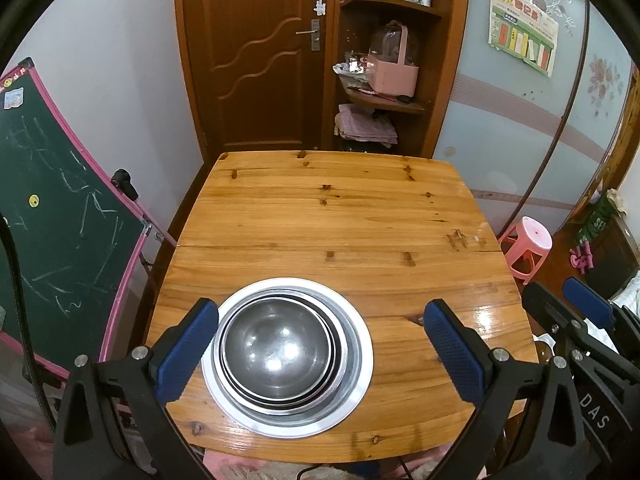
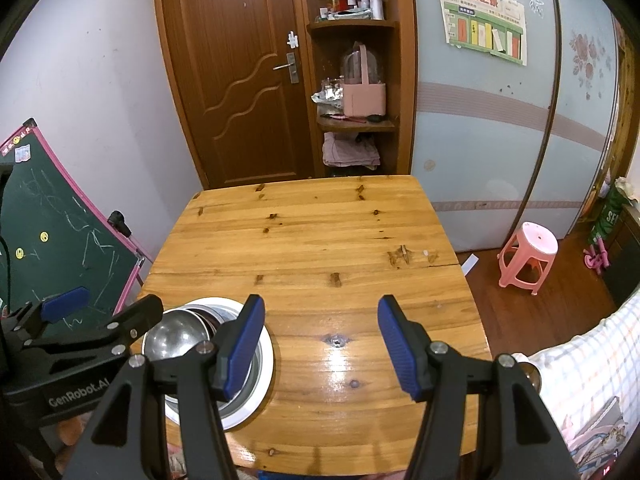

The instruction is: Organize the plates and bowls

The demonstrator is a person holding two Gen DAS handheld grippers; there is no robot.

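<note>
Nearest to me, the left gripper (image 1: pixel 320 344) hangs over the near edge of the wooden table (image 1: pixel 340 216), its two blue pads spread wide with nothing pinched between them. The stack of metal dishes (image 1: pixel 286 356) sits on the table below that gap, toward its left side: the left pad overlaps the stack's left rim in the left wrist view, while the right pad stands clear of it, over bare wood. I cannot tell whether any pad touches metal. The stack is one wide, flat steel plate (image 1: pixel 352 396) at the bottom, several nested bowls or deep dishes whose rims I can't count exactly, and one shiny steel bowl (image 1: pixel 276 348) on top, mouth up. Just to the right, the right gripper (image 2: pixel 322 344) also stands with its pads apart and empty, over bare wood; its left pad overlaps the stack's right rim in the right wrist view, and the stack lies left of its gap. Beyond the table stand one pink plastic stool (image 2: pixel 528 254) on the floor to the right, one green chalkboard (image 1: pixel 52 216) leaning to the left, one wooden door (image 1: pixel 256 52) and open shelves holding one pink basket (image 1: pixel 392 72).
</note>
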